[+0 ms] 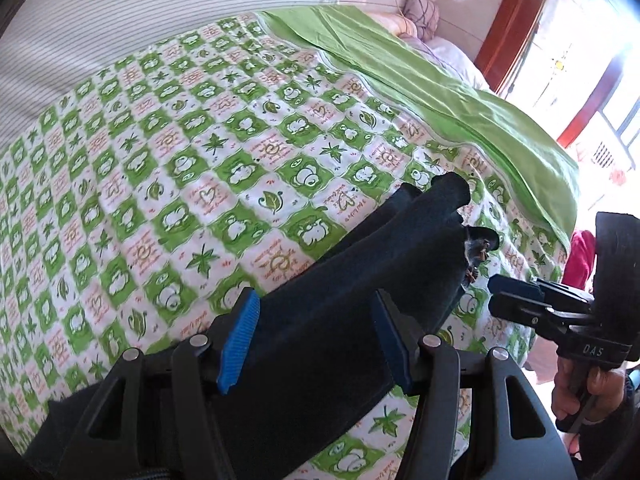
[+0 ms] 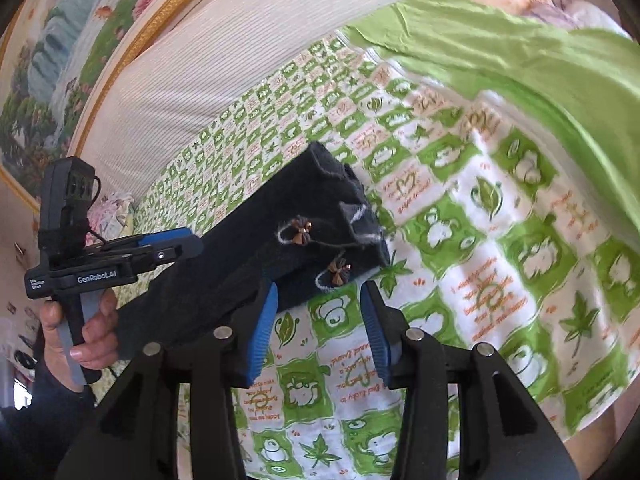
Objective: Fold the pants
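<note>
Dark navy pants (image 1: 344,296) lie folded lengthwise in a long strip on the green-and-white patterned bedspread (image 1: 180,168). In the right wrist view the pants (image 2: 256,248) show small brown bows and ruffled hems at their far end. My left gripper (image 1: 316,344) is open, its blue pads on either side of the strip, not pinching it. It also shows from the side in the right wrist view (image 2: 176,244). My right gripper (image 2: 320,332) is open and empty over the bedspread (image 2: 500,240), just right of the pants' hem end. It also shows in the left wrist view (image 1: 504,300).
A plain green sheet (image 1: 440,92) covers the far side of the bed. A striped padded headboard (image 2: 224,64) and a framed landscape picture (image 2: 60,72) stand behind. Pillows (image 1: 424,20) lie in the far corner. A red window frame (image 1: 516,20) is on the right.
</note>
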Available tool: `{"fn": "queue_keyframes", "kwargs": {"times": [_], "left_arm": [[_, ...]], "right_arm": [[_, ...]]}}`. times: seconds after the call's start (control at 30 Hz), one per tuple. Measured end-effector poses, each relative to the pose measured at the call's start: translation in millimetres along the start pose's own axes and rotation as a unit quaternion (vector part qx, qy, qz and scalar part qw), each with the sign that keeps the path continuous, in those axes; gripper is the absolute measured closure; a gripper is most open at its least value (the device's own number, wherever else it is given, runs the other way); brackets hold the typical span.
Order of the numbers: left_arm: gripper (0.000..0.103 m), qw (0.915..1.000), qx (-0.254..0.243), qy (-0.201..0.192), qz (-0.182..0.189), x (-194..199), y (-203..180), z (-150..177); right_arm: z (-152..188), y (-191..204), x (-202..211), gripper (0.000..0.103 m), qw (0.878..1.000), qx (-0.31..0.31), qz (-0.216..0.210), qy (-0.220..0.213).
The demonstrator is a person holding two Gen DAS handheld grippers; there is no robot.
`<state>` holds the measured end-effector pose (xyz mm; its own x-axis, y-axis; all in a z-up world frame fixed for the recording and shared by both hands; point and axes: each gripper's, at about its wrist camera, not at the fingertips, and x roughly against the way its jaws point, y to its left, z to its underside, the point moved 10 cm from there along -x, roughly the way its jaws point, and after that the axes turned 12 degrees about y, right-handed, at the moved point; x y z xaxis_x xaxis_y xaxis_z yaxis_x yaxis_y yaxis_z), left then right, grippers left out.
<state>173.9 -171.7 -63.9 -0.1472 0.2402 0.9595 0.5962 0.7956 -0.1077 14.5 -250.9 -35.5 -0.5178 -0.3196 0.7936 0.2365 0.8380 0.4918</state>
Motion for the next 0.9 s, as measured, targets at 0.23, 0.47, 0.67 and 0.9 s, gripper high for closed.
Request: {"fn": "queue_keyframes", "kwargs": {"times": [0.23,0.47,0.67,0.9], "left_arm": [[0.043,0.9988,-0.039,0.028,0.007,-21,-6,-13],[0.042,0.9935,-0.092,0.066,0.006,-51,-17,-28],[0.042,0.988,-0.11,0.102,0.036,-77,-28,-41],[0.041,0.9788,-0.12,0.134,0.098,-96,-44,-66]], "right_arm": [[-4,-8,-7,0.046,0.992,-0.109,-0.065,-0.018],[-16,-15,-12,0.035,0.984,-0.161,-0.071,-0.038],[-19,-19,-22,0.082,0.983,-0.154,-0.091,-0.04],[-8,-26,-17,0.088,0.989,-0.112,-0.089,-0.045]]}}
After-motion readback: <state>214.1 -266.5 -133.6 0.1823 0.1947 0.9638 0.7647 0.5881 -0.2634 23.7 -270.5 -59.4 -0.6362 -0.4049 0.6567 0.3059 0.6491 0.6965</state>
